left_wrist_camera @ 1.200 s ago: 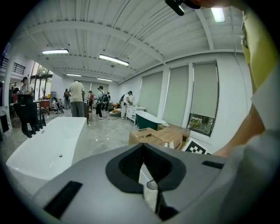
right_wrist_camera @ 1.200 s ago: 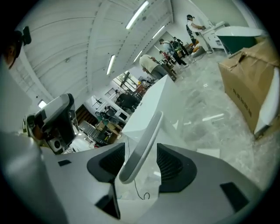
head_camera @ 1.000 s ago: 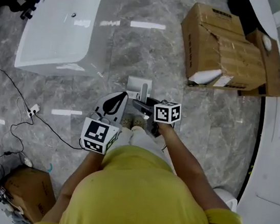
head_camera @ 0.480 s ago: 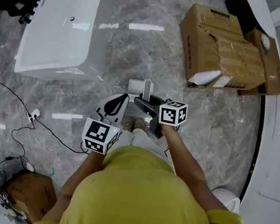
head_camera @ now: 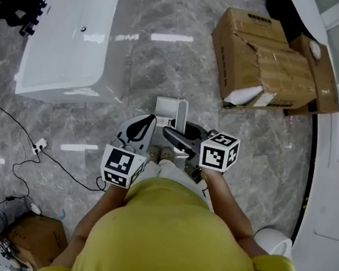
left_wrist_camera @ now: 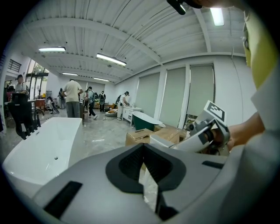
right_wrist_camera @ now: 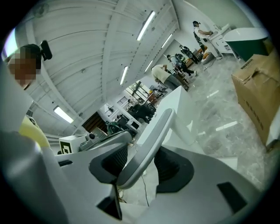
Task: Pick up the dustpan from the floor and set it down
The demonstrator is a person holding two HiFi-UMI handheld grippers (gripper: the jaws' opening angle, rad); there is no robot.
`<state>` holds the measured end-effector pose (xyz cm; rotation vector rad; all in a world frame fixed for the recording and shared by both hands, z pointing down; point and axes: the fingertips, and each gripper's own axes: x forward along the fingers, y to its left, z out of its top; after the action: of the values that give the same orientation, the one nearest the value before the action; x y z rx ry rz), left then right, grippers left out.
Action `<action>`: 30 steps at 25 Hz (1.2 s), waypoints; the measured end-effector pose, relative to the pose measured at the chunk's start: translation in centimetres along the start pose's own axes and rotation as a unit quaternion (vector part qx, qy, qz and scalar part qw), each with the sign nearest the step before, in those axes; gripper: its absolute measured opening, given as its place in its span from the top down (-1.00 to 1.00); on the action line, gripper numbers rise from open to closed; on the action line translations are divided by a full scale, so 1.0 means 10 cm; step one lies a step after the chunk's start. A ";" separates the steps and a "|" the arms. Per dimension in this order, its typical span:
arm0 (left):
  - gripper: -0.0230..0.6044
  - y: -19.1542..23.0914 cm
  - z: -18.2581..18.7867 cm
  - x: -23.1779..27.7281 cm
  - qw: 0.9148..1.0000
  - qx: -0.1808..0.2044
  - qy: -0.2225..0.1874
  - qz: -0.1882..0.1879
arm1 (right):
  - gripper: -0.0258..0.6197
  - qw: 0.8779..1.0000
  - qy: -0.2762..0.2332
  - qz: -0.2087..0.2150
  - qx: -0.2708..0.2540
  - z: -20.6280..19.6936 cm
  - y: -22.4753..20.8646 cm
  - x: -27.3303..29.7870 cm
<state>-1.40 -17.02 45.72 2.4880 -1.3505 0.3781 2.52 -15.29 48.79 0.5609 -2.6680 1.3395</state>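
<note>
The white dustpan (head_camera: 168,107) hangs just in front of my feet, its long grey-white handle (right_wrist_camera: 151,140) running up between the pads of my right gripper (head_camera: 173,133). Those jaws have just been opening a little, and the pads still press the handle on both sides. In the right gripper view the right gripper (right_wrist_camera: 144,162) holds the handle tilted. My left gripper (head_camera: 141,126) sits beside it on the left, shut with nothing in it. The left gripper view shows the left gripper (left_wrist_camera: 143,151) with its tips together, and the right gripper (left_wrist_camera: 209,130) off to the right.
A white bathtub (head_camera: 71,36) stands at the far left. Torn cardboard boxes (head_camera: 269,52) lie at the far right. A black cable and power strip (head_camera: 40,143) trail across the marble floor on the left, with a small box (head_camera: 33,235) below. Several people (left_wrist_camera: 72,98) stand far off.
My right gripper has risen with the dustpan handle in it, its marker cube growing and drifting right in the head view. The left gripper has stayed put.
</note>
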 end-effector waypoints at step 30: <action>0.92 0.02 0.07 -0.02 1.000 0.001 -0.003 0.004 | 0.27 0.999 0.007 0.012 -0.034 0.30 0.33 -0.19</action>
<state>-1.59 -17.19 45.06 2.4871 -1.3643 0.3731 3.26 -15.39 43.98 0.5108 -2.7056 1.2486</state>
